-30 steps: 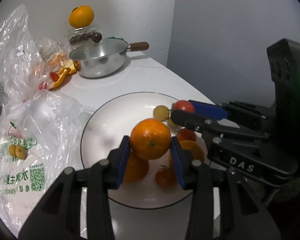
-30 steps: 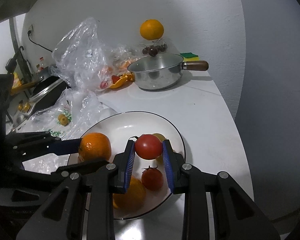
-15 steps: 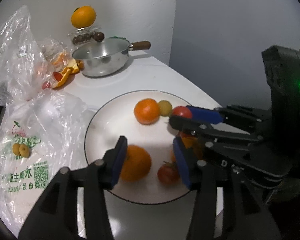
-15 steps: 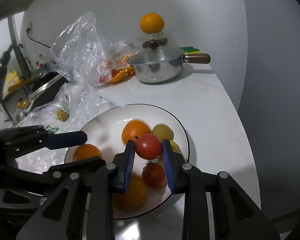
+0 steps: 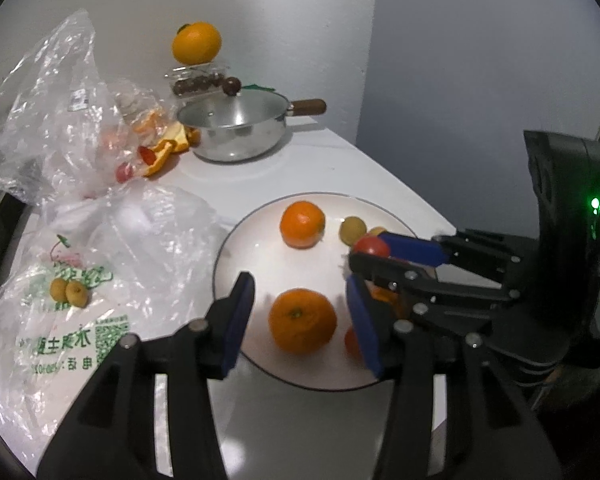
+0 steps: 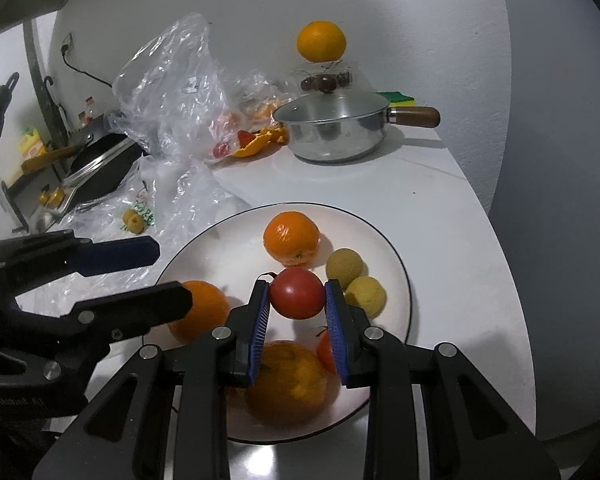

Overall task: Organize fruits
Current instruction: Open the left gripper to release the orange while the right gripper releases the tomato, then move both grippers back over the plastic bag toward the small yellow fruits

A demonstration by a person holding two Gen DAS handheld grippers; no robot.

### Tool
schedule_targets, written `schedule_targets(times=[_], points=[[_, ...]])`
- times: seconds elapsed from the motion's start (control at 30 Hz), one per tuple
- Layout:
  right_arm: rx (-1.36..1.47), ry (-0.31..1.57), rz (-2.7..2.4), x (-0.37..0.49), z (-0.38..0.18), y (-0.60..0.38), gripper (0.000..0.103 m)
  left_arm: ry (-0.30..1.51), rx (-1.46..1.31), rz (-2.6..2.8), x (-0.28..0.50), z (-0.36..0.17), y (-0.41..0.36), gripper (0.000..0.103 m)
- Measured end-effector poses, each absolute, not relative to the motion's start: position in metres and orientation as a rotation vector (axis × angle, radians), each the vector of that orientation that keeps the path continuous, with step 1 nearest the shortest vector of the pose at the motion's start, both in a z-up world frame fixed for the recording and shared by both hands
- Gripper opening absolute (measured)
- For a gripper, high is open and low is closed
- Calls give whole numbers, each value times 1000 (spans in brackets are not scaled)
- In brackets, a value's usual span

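At the far left of the left wrist view lies a crumpled clear plastic bag (image 5: pixel 80 308) printed with green Chinese characters and a QR code; the characters are too warped to read surely, and two small yellow-brown fruits (image 5: pixel 69 292) sit in it. Right of it, at lower centre, the left gripper (image 5: pixel 300 312) hangs over the round white plate with a thin dark rim (image 5: pixel 224 256), its blue-padded fingers spread fairly wide and holding nothing; a bright orange mandarin (image 5: pixel 302 321) lies on the plate beneath and between them, untouched as far as I can tell. A second mandarin (image 5: pixel 302 224) rests nearer the plate's far rim. Further right, at centre in the right wrist view, the right gripper (image 6: pixel 298 304) is pinched narrow on a glossy red tomato (image 6: pixel 297 293), held above the plate beside two small round yellowish fruits (image 6: pixel 354 278). I judge the step in hand to be placing this tomato: the next move calls for lowering it to a bare spot, probably beside the other red tomato (image 6: pixel 326 350) at the lower middle, then easing the fingers apart gently so it does not roll.
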State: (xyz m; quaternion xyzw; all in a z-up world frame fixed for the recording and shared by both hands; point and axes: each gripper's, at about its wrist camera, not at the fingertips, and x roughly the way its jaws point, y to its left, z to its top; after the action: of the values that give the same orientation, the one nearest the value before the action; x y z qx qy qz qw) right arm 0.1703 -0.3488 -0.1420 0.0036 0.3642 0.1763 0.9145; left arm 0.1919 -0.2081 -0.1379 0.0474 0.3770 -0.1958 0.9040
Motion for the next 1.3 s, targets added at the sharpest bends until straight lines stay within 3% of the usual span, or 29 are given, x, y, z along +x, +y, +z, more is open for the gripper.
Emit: schedule_targets(times=[0.6, 1.3], points=[[-57, 724, 338, 151, -121, -316, 31, 725, 29, -352, 166, -123, -149, 49], [-175, 701, 444, 133, -104, -200, 31, 681, -88, -238, 131, -121, -39, 49]])
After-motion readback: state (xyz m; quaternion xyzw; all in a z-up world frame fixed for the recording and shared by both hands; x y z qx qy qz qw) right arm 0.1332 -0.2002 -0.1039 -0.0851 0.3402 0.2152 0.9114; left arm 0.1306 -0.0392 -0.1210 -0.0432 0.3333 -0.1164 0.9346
